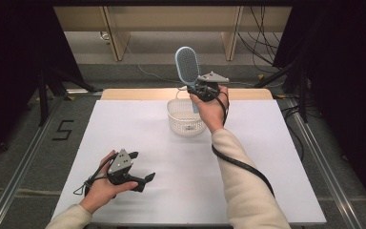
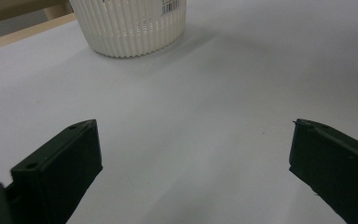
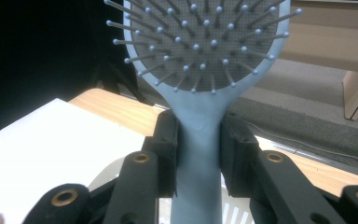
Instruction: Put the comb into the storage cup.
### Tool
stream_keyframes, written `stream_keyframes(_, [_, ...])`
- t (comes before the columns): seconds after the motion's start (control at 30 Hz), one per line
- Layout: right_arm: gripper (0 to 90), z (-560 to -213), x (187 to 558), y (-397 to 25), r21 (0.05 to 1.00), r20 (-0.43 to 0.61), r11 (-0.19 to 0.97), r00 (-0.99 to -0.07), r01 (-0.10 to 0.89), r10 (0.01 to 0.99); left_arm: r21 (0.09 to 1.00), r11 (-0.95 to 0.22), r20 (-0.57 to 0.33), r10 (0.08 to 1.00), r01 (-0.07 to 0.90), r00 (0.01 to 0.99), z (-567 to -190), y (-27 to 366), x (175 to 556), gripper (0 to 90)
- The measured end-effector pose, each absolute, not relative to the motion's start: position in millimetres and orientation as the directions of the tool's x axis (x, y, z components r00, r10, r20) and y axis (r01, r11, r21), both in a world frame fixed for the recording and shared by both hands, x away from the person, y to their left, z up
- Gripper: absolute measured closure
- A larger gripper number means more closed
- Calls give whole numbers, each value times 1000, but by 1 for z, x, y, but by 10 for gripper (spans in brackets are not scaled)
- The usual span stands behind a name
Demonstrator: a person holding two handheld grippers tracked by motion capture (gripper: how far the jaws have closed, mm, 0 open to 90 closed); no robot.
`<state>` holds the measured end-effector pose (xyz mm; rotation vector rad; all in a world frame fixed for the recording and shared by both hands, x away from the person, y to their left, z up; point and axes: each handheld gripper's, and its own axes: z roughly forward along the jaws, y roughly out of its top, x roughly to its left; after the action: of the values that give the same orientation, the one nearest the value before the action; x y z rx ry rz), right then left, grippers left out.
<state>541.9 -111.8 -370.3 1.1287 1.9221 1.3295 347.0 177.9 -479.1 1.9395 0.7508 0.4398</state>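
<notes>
Left gripper [image 1: 140,181], at 7 o'clock on the white surface [image 1: 138,129]: held low, jaws spread wide, nothing between them. The left gripper view looks toward the basket [image 2: 130,28]. Little risk here beyond a stray swing into the basket wall.

Basket [image 1: 186,121], just past centre toward 12 o'clock: white, ribbed, upright, barcode sticker on its side. Looks light, so a knock from the brush or the hand would likely slide or tip it.

Right gripper [image 1: 205,88], above the basket's far rim at 12–1 o'clock: jaws clamped on the neck of the blue brush [image 1: 187,64], head up, bristles toward the camera. In the right gripper view the jaws pinch the brush [image 3: 198,70] just below the head.

Risks, judged:
- The handle is smooth and tapering, so it could slip or pivot in the jaws.
- The long handle could catch the rim and drag the basket.
- A release from height could bounce the brush out.

Count: grippers 2; basket 1; brush 1.
</notes>
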Motion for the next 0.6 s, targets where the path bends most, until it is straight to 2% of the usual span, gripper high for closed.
stream_keyframes(0.6, [707, -374, 543, -112, 926, 29, 167, -506, 338, 862, 887, -338, -10, 668, 314, 744, -479, 178, 347, 16])
